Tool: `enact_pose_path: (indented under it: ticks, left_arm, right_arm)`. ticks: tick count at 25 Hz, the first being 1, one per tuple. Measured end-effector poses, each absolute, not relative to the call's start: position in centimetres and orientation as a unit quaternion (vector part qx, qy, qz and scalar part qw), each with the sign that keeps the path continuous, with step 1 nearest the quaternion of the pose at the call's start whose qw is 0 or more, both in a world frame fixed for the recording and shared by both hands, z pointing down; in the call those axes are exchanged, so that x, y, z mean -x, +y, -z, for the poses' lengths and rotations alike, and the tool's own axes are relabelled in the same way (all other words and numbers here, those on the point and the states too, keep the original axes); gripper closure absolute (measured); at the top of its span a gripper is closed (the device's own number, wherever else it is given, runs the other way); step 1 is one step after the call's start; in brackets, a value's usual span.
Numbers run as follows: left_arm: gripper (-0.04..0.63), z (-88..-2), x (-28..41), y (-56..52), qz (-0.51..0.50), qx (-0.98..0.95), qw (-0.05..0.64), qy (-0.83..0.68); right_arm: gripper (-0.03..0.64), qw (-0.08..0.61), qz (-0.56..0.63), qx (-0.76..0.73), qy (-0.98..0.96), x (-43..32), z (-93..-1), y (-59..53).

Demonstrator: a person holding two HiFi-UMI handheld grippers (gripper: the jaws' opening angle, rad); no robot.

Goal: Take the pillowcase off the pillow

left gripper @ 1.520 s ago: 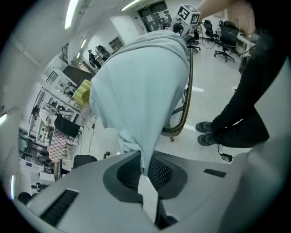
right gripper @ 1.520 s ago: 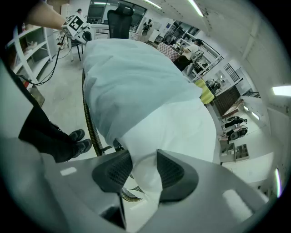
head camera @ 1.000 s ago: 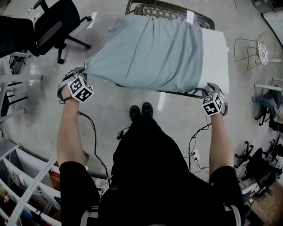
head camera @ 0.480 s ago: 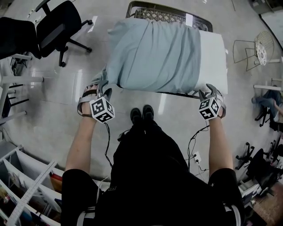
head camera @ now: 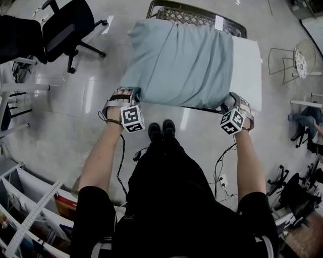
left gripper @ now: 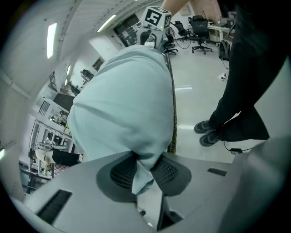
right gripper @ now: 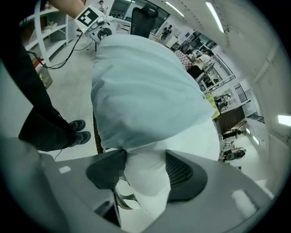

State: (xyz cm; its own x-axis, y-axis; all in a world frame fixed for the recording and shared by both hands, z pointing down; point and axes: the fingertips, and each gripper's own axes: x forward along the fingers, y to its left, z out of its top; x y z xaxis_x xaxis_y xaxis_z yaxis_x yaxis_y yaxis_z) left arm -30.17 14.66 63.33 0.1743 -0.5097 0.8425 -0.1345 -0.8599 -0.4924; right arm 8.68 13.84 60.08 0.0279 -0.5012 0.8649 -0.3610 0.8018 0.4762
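On the wicker surface (head camera: 176, 12) lies the pillow (head camera: 247, 65); jaws of the left gripper (head camera: 123, 95), just closing, pinch the pillowcase (head camera: 176, 60) corner; jaws of the right gripper (head camera: 231, 100), just widening, hug the pillow's corner; if they slacken further, the pillow may follow its case.

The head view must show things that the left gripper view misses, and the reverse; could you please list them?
Head view only: the pillow's bare white end, and the left tool from outside with its marker cube. Left gripper view only: that tool's pads pinching a fold of the pale blue pillowcase, its jaws having just been closing. Both: the pillowcase and the person's black shoes.
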Motion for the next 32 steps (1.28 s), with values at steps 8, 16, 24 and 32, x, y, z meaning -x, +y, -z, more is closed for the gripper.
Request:
enact_pose_path:
  ticks: [8, 16, 24, 32]
  left_arm:
    - [0.586, -61.6, 35.5, 13.4, 0.624, 0.728, 0.136, 0.249]
    - [0.586, -60.7, 38.4, 12.0, 0.618, 0.738, 0.104, 0.249]
    - [0.551, -54.8, 35.8, 13.0, 0.536, 0.807, 0.076, 0.236]
    - [0.551, -49.5, 32.0, -0.2, 0.49, 0.819, 0.066, 0.293]
  right_arm:
    - [0.425, 0.625, 0.037, -0.315, -0.714, -9.1, -59.7, 14.1]
    - [0.451, 0.6, 0.003, -0.328, -0.73, -9.2, -60.0, 14.7]
    - [0.399, 0.574, -0.011, -0.339, -0.745, -10.1, -55.6, 13.5]
    - [0.425, 0.519, -0.009, -0.4, -0.755, -11.9, -50.4, 0.7]
